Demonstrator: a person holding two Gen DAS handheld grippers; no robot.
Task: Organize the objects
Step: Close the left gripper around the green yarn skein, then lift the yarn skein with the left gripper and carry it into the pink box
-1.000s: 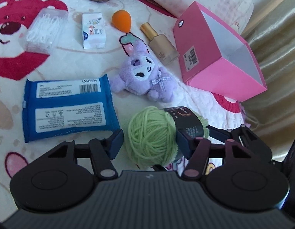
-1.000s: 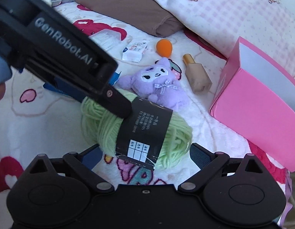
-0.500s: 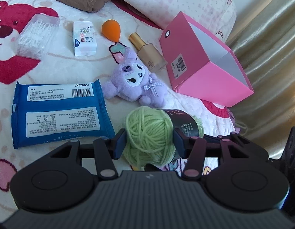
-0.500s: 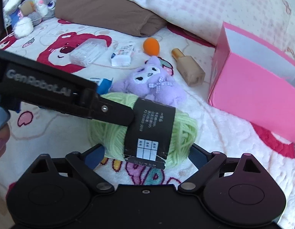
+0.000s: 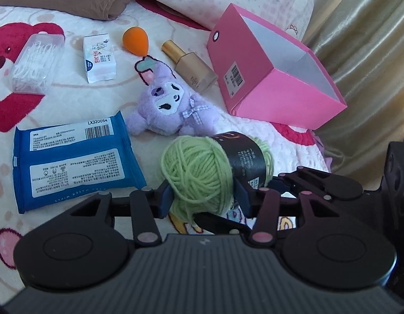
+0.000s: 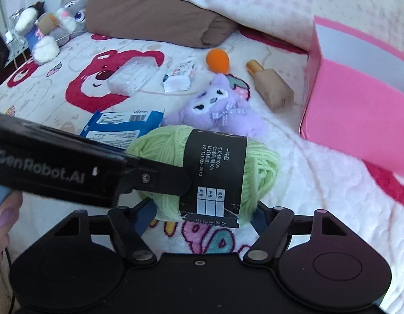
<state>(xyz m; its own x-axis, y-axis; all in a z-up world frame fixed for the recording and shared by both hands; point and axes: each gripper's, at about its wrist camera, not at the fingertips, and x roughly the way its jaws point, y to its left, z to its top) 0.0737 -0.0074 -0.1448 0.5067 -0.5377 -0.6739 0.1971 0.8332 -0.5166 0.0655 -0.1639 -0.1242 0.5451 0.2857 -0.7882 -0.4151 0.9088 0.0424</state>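
A green yarn ball (image 5: 202, 172) with a black label is held above the bedspread. My left gripper (image 5: 204, 196) is shut on its bare green end. My right gripper (image 6: 202, 216) is shut on the ball (image 6: 259, 172) from the other side, fingers at both ends. The left gripper's body (image 6: 58, 162) crosses the right wrist view. An open pink box (image 5: 270, 78) lies on its side at the right, also in the right wrist view (image 6: 359, 110). A purple plush (image 5: 165, 107) lies just beyond the yarn.
On the bedspread lie a blue wipes pack (image 5: 71, 154), a gold-capped bottle (image 5: 191, 68), an orange sponge (image 5: 136, 40), a small tissue pack (image 5: 98, 57) and a clear swab box (image 5: 37, 62). Pillows (image 6: 267, 2) lie behind. Stuffed toys (image 6: 50, 26) sit far left.
Both grippers have closed in on the yarn ball and lifted it off the bedspread; the views have tilted up, showing more of the pillows and the box.
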